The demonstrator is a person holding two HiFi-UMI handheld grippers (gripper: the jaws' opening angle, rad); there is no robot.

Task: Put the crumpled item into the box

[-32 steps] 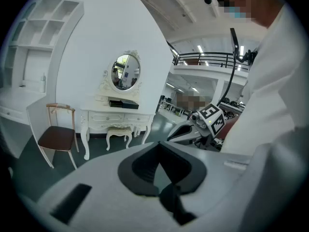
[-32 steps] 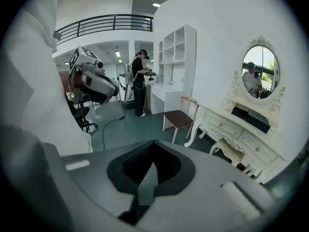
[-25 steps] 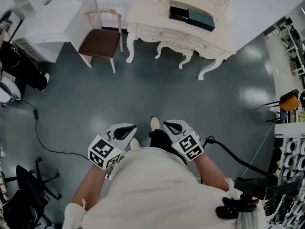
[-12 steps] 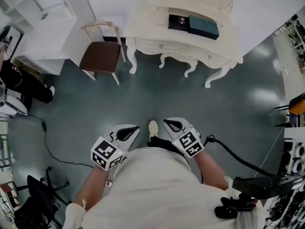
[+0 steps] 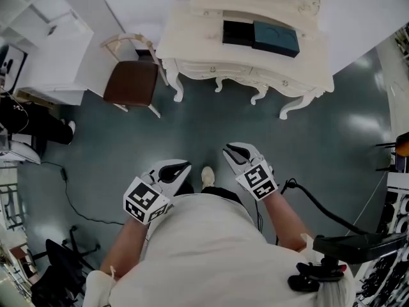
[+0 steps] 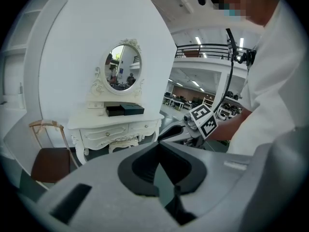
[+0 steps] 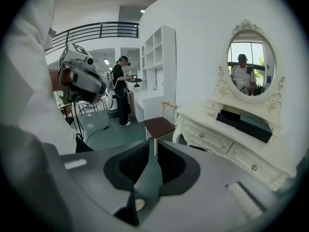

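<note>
No crumpled item shows in any view. Two dark boxes lie side by side on a white dressing table [image 5: 192, 27]: a black box [image 5: 237, 32] and a teal box [image 5: 275, 37], the teal box [image 7: 251, 128] also showing in the right gripper view. Both grippers hang over the grey floor in front of my body, well short of the table. My left gripper [image 5: 182, 167] [image 6: 157, 146] is shut and empty. The jaws of my right gripper [image 5: 229, 150] [image 7: 154, 151] are opening, a narrow gap shows, and nothing is between them.
A wooden chair with a brown seat [image 5: 131, 82] stands left of the table. White shelving [image 5: 38, 50] fills the back left corner. A person in black [image 5: 25, 117] stands at the left edge. A black cable [image 5: 70, 194] trails across the floor. An oval mirror [image 7: 251, 62] tops the table.
The dressing table has drawn nearer in the head view. Both grippers have moved forward toward it, the right one farther.
</note>
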